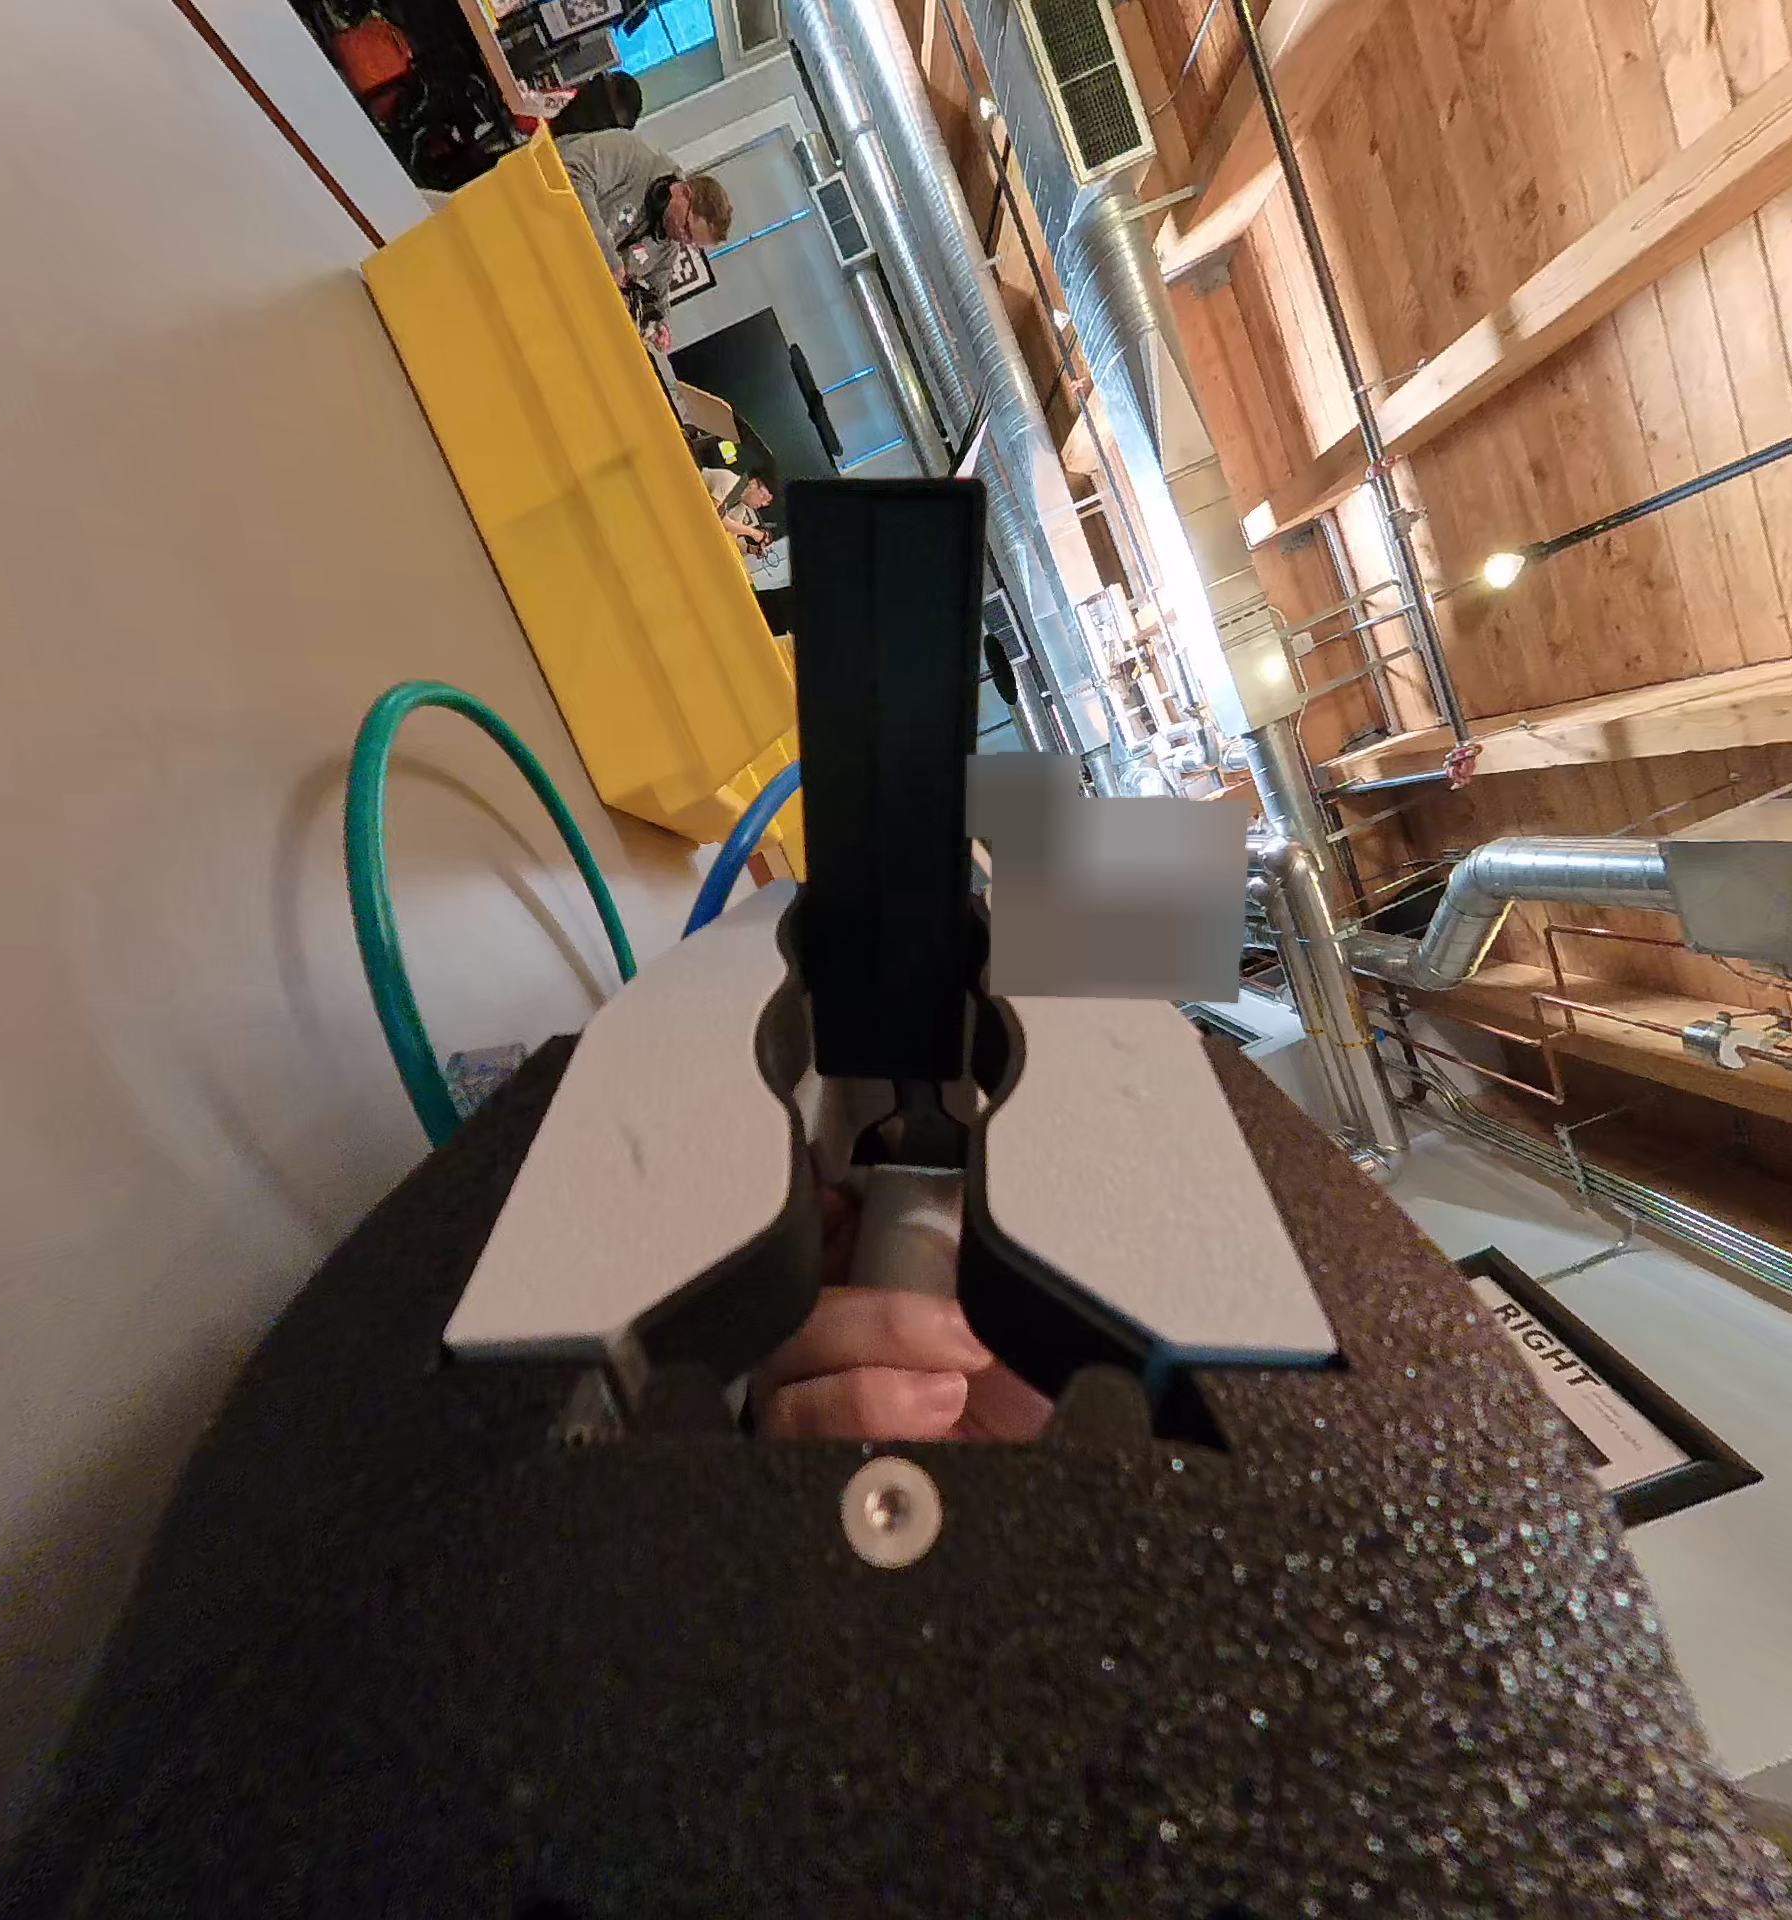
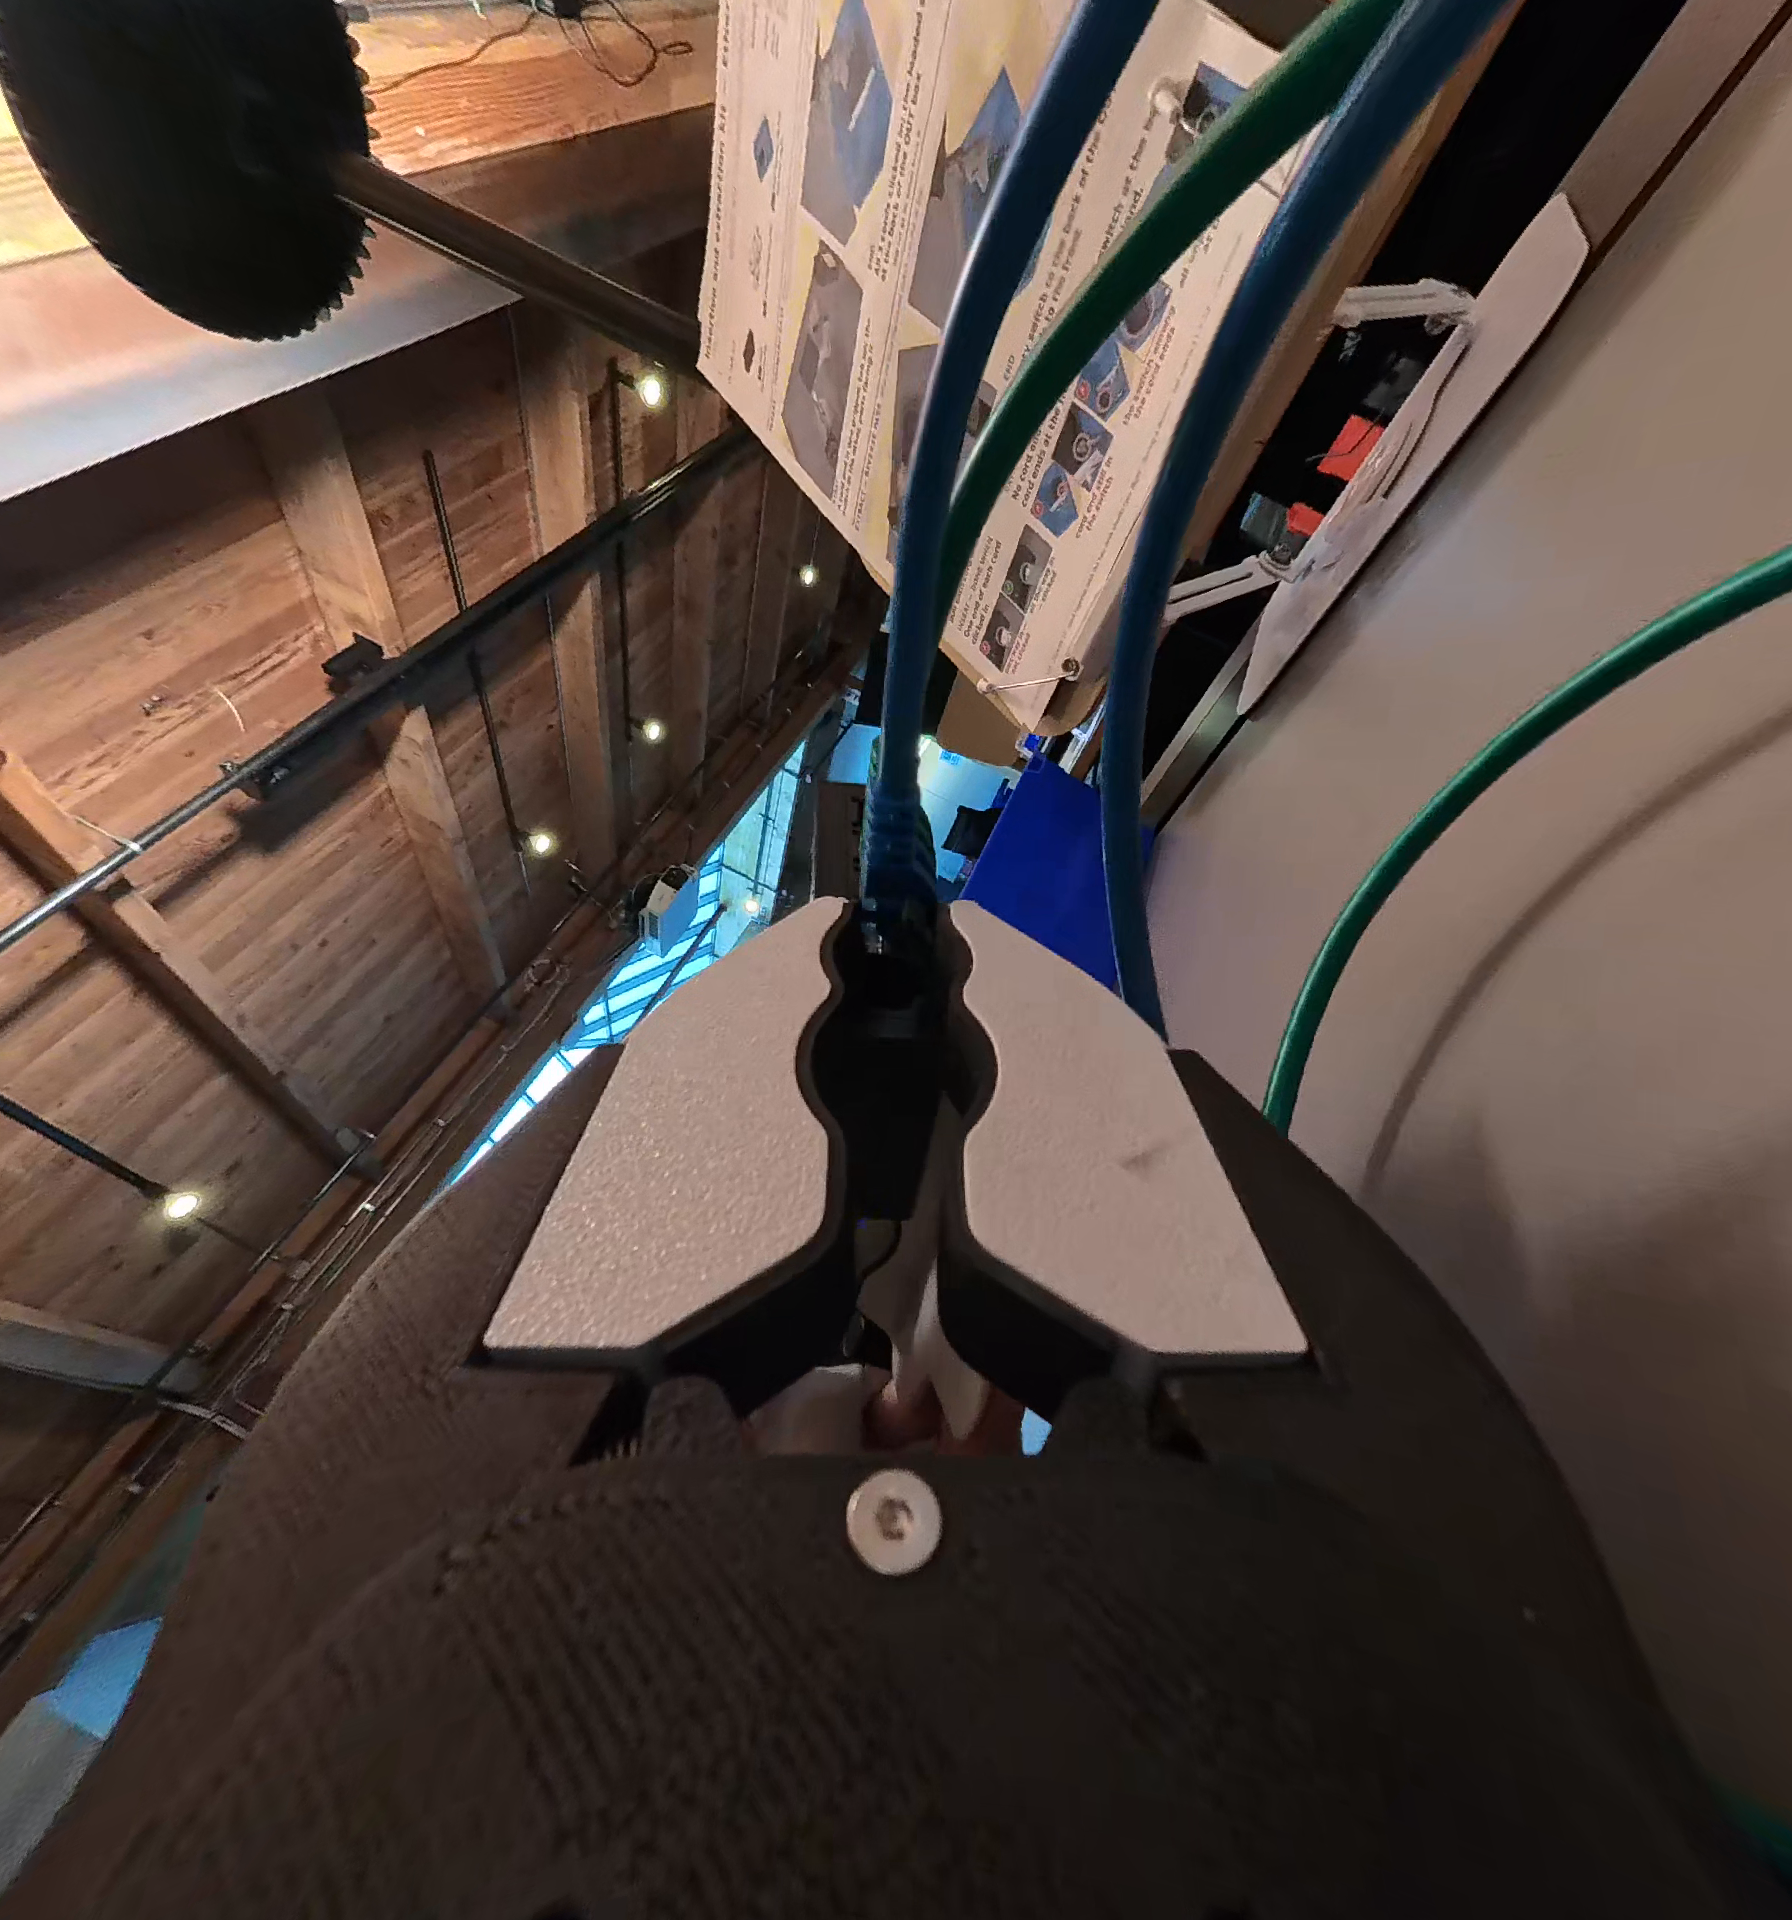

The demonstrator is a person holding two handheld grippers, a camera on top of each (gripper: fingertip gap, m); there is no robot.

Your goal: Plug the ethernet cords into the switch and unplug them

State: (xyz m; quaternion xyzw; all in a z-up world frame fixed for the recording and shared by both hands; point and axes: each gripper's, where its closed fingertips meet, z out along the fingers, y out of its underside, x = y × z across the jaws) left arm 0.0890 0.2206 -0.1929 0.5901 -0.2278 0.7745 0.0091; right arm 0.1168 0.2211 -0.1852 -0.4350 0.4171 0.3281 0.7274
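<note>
Jaws are clamped on both sides: our left gripper (image 1: 884, 997) pinches the flat black plastic switch (image 1: 884, 769), our right gripper (image 2: 897, 997) the blue ethernet cord's plug (image 2: 897, 862). Looks mid-way between plugging and unplugging; next we'd line them up.

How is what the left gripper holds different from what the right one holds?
The left gripper is clamped on a black box, flat, rigid and straight-edged, standing out past the fingertips. The right gripper is clamped on the plug end of a blue cord, thin, round and bendy, curving away up the picture. The black box ends just beyond its gripper; the blue cord runs on out of view. Both sit gripped between closed fingers.
</note>
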